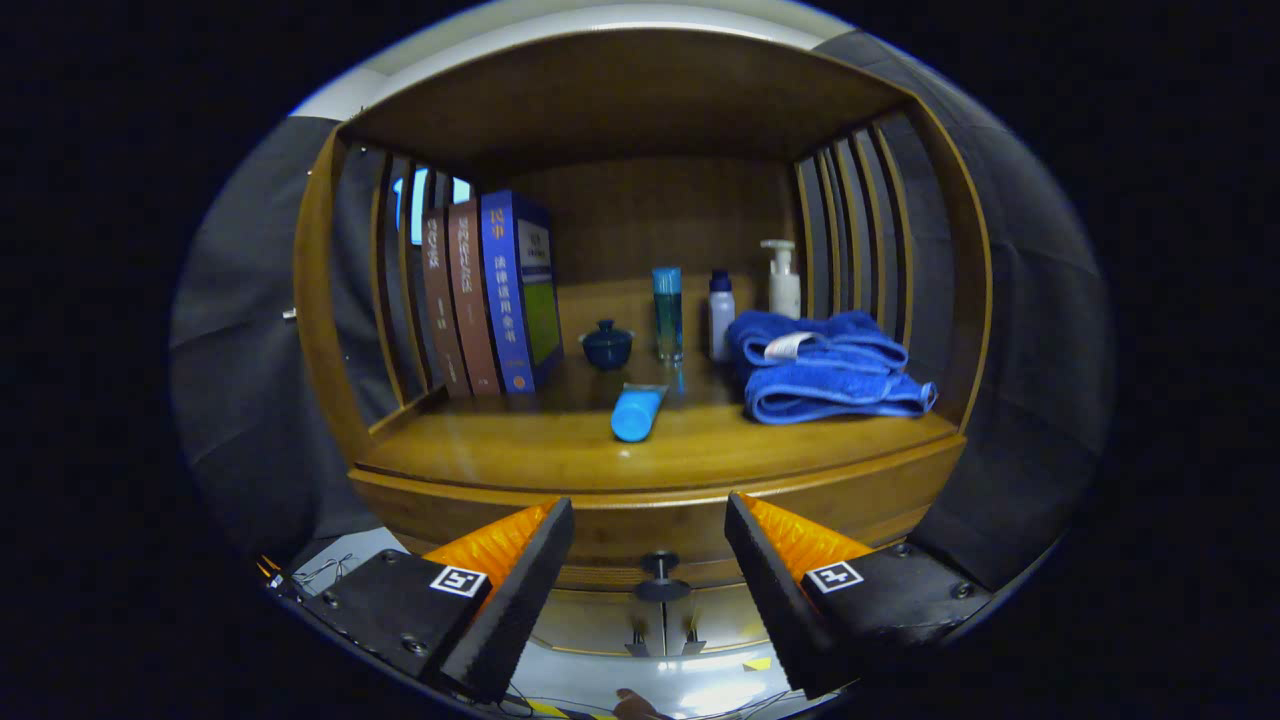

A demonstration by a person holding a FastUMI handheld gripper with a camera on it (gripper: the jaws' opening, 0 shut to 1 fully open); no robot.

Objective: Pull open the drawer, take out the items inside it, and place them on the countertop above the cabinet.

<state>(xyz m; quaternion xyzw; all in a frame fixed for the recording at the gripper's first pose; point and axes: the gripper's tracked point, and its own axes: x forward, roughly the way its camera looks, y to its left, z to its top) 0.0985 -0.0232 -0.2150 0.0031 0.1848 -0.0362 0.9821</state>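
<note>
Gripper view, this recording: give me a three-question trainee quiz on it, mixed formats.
1. True or false: the wooden drawer is already pulled open.
2. The round dark drawer knob sits: A) between the open gripper fingers, B) beside them, C) behind the books.
3. What lies on its side on the wooden countertop, ahead of the small dark-blue lidded cup?

Key: 1 false; 2 A; 3 the blue plastic tube.

The wooden drawer (pixel 655 535) sits shut beneath the worktop (pixel 560 450), its dark round knob (pixel 660 575) standing out between the spread fingers of the tongs (pixel 650 530), while a blue tube (pixel 637 412) lies capped-end forward on the worktop.
</note>
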